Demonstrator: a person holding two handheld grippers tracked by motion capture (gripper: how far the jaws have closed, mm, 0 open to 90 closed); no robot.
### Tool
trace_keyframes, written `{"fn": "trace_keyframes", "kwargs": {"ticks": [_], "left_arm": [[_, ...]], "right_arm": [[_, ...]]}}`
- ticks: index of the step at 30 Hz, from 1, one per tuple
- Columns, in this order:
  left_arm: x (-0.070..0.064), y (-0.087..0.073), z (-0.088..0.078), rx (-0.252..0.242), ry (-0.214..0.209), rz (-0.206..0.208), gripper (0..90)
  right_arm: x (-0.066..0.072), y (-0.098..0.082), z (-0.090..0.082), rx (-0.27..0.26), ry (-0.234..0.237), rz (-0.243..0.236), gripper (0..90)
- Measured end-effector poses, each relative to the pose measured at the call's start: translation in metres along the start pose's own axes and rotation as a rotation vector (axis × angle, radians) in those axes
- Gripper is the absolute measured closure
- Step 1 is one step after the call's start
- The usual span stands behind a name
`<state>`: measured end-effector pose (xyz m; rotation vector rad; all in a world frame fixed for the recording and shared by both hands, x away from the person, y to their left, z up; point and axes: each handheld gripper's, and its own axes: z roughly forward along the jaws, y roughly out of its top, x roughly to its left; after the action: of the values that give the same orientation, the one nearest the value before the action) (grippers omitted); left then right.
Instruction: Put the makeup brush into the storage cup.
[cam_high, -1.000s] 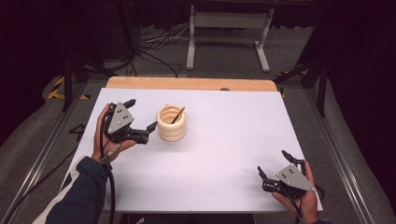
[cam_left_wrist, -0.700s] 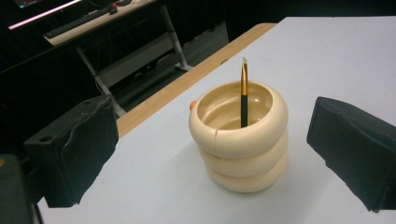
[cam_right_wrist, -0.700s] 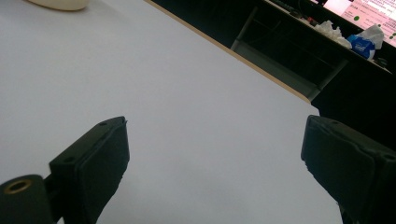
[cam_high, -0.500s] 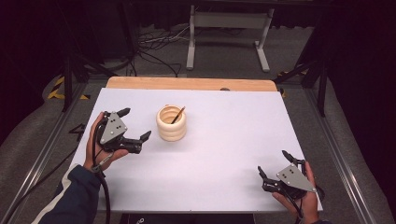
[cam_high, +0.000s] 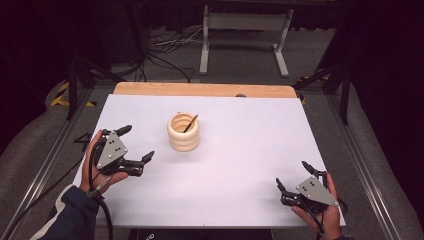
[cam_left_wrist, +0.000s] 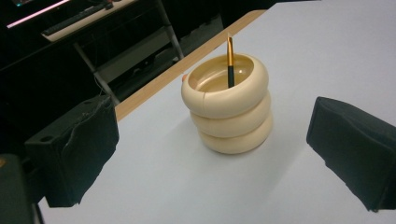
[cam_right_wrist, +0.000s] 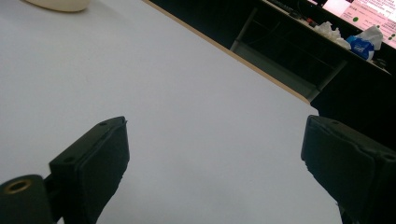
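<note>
White sheeting covers the table (cam_high: 235, 165), with a strip of bare wood (cam_high: 205, 90) showing along its far edge at 12 o'clock.

At about 8 o'clock on the sheet, the person's left hand (cam_high: 100, 167) holds the left gripper (cam_high: 136, 143), its grey three-cornered plate (cam_high: 112, 149) facing up and its cable trailing down past a dark sleeve with a pale stripe (cam_high: 67, 215). Its jaws stand released, spread wide with nothing between them, and they point toward the cream holder. In the left gripper view the two black jaws rise at either side of the picture, well apart, with the holder (cam_left_wrist: 229, 109) seen between them but farther off on the sheet, untouched.

That cream holder (cam_high: 183, 132) stands upright a little left of the table's middle, near 11 o'clock from centre. It is shaped like three stacked rounded rings and is open at the top. A thin stick with a black lower part and a gold upper end (cam_left_wrist: 230, 58) leans inside it, its tip rising above the rim; from the high view it tilts toward 1 o'clock (cam_high: 190, 123).

At about 4 o'clock, near the table's front right corner, the right hand (cam_high: 322, 210) holds the right gripper (cam_high: 292, 176), which also carries a grey plate (cam_high: 315, 190). Its jaws are likewise released and hold nothing. In the right gripper view they frame bare white sheet (cam_right_wrist: 187, 116), with the base of the holder (cam_right_wrist: 58, 4) at the top left corner, well apart from them.
</note>
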<state>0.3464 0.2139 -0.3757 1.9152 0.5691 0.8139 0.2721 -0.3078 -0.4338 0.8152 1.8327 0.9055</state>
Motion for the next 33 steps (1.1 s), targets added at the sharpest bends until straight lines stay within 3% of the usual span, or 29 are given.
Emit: {"fn": "trace_keyframes", "kwargs": {"ticks": [11, 22, 24, 33], "left_arm": [[-0.009, -0.015, -0.013, 0.021, -0.014, -0.003, 3.2], [-0.016, -0.040, -0.020, 0.074, -0.028, -0.033, 3.4], [-0.017, -0.045, -0.022, 0.090, -0.027, -0.023, 3.4], [-0.023, -0.067, -0.032, 0.111, -0.021, -0.082, 3.8]], "right_arm": [[0.000, 0.000, 0.000, 0.000, 0.000, -0.001, 8.2], [0.001, 0.000, -0.001, -0.002, 0.002, -0.002, 8.3], [0.001, 0.000, -0.001, -0.001, 0.002, -0.002, 8.3], [0.001, 0.001, -0.002, -0.006, 0.003, 0.001, 8.2]]}}
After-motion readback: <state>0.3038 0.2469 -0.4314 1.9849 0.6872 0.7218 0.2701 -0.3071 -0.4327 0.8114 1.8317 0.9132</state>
